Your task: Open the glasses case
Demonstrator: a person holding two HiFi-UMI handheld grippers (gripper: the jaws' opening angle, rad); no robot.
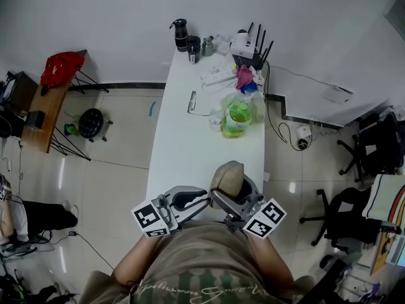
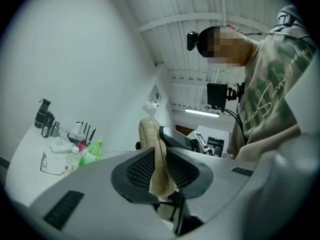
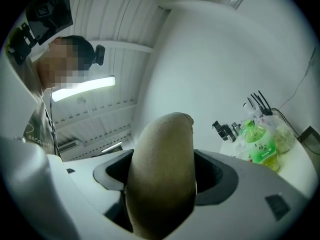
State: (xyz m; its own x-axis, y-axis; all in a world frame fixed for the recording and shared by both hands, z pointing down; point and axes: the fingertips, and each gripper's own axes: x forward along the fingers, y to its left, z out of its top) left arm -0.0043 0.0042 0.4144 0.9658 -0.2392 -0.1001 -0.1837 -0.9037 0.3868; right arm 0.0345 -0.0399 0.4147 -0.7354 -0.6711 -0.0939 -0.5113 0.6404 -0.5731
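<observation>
Close to the person's chest, the glasses case [image 1: 228, 177] is held over the near end of the table [image 1: 183, 151], its long axis rising out of both sets of jaws. The right gripper [image 3: 161, 181] is clamped round its broad body. The left gripper [image 2: 162, 170], opposite, pinches a thin edge of the case, probably the lid, so I judge opening means drawing left away from right. Farther off stands a green bottle [image 1: 237, 116].

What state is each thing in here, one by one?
glasses case: clamped by both grippers; open or closed, cannot tell
left gripper: shut on its thin edge
right gripper: shut round its body
green bottle: upright, capped
glasses: lying on the table
</observation>
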